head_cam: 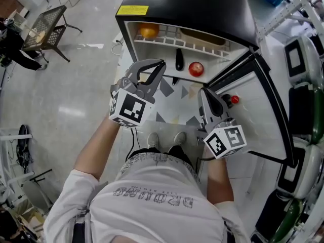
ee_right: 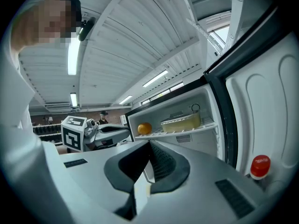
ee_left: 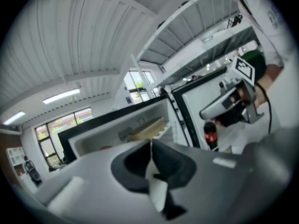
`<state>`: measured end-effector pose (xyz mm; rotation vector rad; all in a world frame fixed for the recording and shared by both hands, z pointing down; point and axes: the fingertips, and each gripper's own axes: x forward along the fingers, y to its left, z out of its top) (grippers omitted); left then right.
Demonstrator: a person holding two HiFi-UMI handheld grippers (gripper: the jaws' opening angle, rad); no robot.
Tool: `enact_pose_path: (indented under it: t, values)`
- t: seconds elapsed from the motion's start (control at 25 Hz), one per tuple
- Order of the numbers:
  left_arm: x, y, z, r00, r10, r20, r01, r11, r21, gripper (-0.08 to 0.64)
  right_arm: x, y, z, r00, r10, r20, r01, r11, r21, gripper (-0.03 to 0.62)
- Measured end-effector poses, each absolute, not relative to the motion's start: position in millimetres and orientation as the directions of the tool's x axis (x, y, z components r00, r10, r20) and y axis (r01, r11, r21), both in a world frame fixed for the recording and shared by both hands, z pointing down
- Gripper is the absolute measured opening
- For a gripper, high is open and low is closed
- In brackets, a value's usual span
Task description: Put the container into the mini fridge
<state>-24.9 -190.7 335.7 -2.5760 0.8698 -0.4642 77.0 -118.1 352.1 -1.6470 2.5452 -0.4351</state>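
The black mini fridge [head_cam: 192,6] stands open in front of me. A shallow yellowish container [head_cam: 202,36] lies on its upper wire shelf, with an orange [head_cam: 148,31] to its left. The right gripper view shows the container [ee_right: 181,122] and the orange [ee_right: 144,128] side by side. My left gripper [head_cam: 152,67] is shut and empty, just outside the fridge's left front. My right gripper [head_cam: 206,94] is also shut and empty, lower and nearer the door. Neither touches the container. The left gripper view shows the container [ee_left: 145,129] beyond its closed tips.
The fridge door [head_cam: 263,110] hangs open to the right, with a red-capped bottle [head_cam: 234,99] in its rack. A red apple [head_cam: 196,68] and a dark object [head_cam: 178,59] lie on the lower level. White machines [head_cam: 304,59] crowd the right side; a metal chair [head_cam: 48,27] stands far left.
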Motion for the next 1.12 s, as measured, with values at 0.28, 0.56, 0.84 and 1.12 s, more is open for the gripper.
enact_pose_path:
  t: [0.28,0.56,0.84,1.12]
  values:
    - [-28.1,-181.5,343.2,0.763,-0.623,0.175,-0.539,-0.761,-0.360,0.011,77.8,-118.0,351.7,-0.422,-0.902,0.095,-0.885,0.387,-0.260,0.002]
    - [-26.2,-172.9,355.4,0.774,-0.612,0.161,-0.568,-0.784,-0.252,0.009,85.4,-120.5,353.4,-0.428,-0.898,0.098,-0.881,0.391,-0.267,0.002]
    - [-24.1,-169.7,359.8,0.771,-0.621,0.138,-0.597,-0.782,-0.182,0.008,89.3,-124.3,349.7,-0.446,-0.890,0.095,-0.873,0.409,-0.266,0.002]
    - [-23.0,-167.6,366.6,0.766,-0.630,0.129,-0.621,-0.776,-0.105,0.008,91.8,-125.7,351.3,-0.467,-0.879,0.097,-0.863,0.430,-0.265,0.002]
